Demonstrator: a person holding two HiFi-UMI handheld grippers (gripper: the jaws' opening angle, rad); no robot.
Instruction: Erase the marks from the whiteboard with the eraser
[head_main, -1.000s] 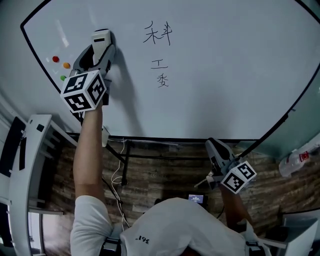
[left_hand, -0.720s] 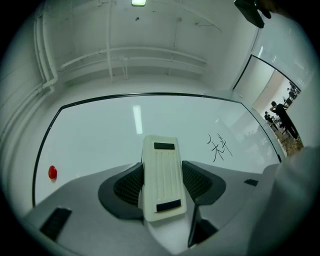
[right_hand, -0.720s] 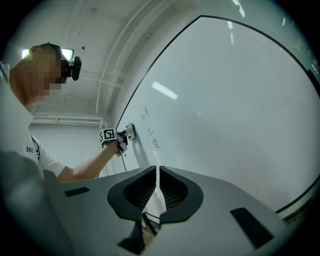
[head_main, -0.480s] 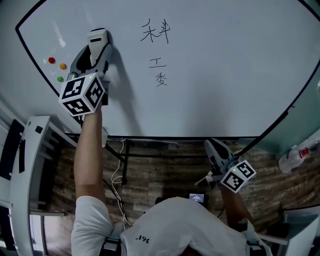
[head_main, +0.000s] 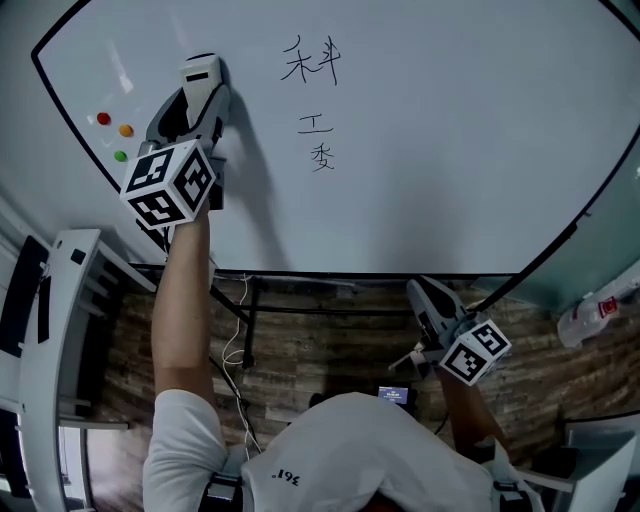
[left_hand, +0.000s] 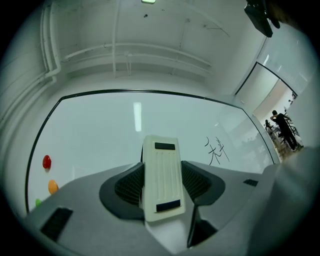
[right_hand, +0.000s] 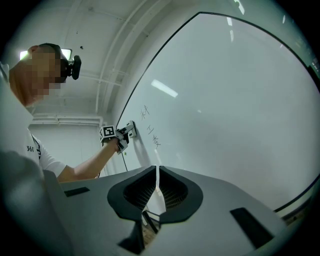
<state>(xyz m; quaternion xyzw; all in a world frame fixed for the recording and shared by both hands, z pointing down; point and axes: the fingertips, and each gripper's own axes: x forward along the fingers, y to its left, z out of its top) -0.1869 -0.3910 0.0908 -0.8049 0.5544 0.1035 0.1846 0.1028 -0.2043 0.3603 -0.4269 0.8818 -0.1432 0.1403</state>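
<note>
Three black marks (head_main: 318, 125) are all still on the whiteboard (head_main: 470, 150). The left gripper (head_main: 197, 95) has hardly moved in the last second and its eraser (head_main: 201, 70) has not reached them, so I think no wiping is done yet. Its jaws squeeze the eraser, a cream block with two dark strips that seems to touch the board, with the marks at its 3 o'clock, while the right gripper (head_main: 424, 293) hangs low at 5 o'clock, jaws closed on nothing.
</note>
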